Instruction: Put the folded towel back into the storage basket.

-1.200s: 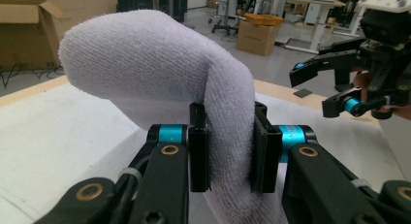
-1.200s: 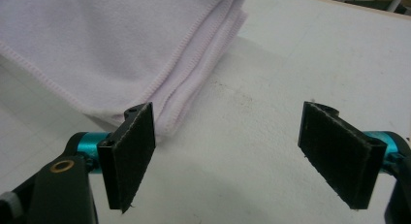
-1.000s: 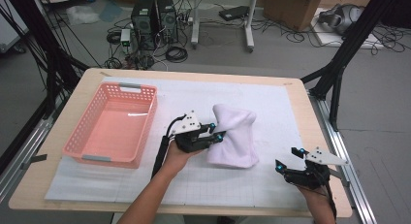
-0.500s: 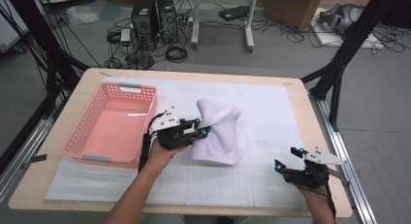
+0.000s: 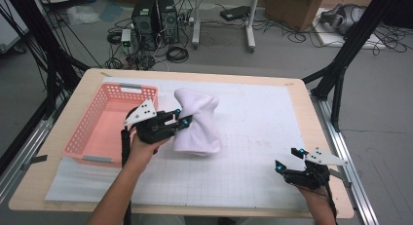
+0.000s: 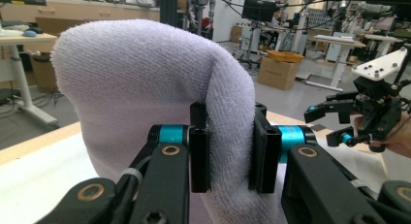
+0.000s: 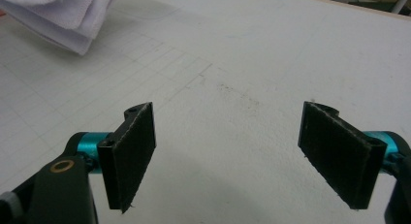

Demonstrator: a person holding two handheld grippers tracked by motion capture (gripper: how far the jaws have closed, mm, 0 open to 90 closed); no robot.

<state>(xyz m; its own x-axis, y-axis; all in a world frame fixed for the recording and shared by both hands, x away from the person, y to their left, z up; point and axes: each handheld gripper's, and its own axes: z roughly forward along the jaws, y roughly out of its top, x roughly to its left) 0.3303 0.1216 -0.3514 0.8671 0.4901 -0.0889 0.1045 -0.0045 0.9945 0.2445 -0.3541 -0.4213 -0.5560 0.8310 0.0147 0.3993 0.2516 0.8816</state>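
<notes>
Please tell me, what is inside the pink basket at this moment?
The visible part of the pink basket shows nothing inside, only its perforated floor. Its right near corner is covered by the left gripper, which holds the folded white towel, so that corner cannot be checked.

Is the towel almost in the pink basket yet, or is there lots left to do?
Partly there. Done: the left gripper is clamped on a fold of the white towel, which looks mostly lifted off the mat. In hand: the towel hangs right beside the pink basket, not in it. Left: probably carrying it over the rim and letting go. The right gripper rests open.
</notes>
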